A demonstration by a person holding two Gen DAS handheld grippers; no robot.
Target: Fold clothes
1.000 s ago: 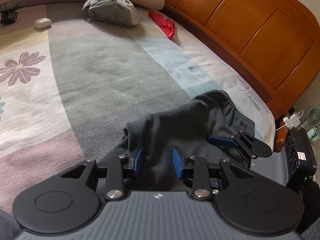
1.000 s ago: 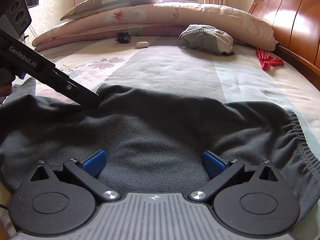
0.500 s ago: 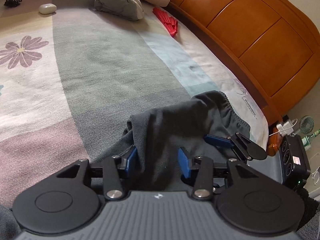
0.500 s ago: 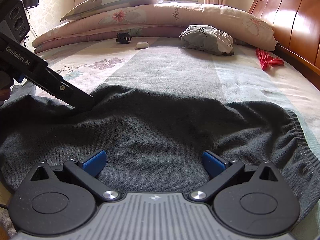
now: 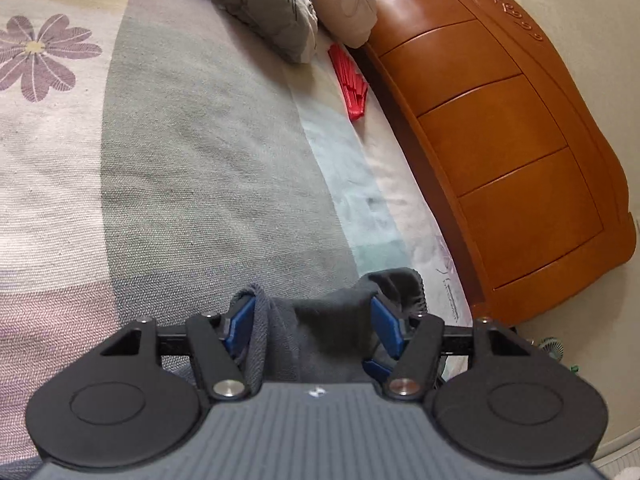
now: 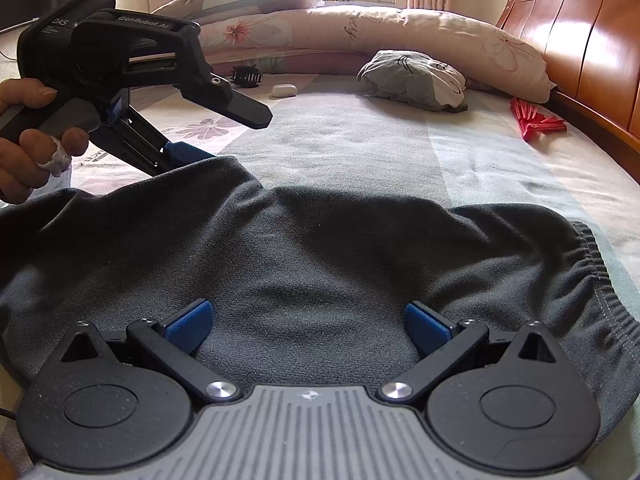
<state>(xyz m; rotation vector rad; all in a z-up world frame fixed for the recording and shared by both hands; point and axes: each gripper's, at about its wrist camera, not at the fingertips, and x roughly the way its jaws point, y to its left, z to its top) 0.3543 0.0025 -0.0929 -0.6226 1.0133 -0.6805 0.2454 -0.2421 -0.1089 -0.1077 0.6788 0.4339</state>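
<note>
A dark grey garment with an elastic waistband at its right end lies spread across the bed. My right gripper hovers low over its near part, open, with nothing between the blue pads. At the garment's far left edge my left gripper, held by a person's hand, is rolled on its side: one finger stands above the cloth and the other lies at the folded edge. In the left wrist view the left gripper has its jaws opening; a fold of the garment lies loose between them, resting by the left pad.
A wooden headboard runs along the right side of the bed. Near it lie a red bundle and a grey bundled cloth. Pillows line the far end, with a white case and a black clip before them.
The left gripper's jaws have spread apart, letting the fold go slack, and the gripper has rolled and shifted along the cloth edge. The right gripper has stayed put.
</note>
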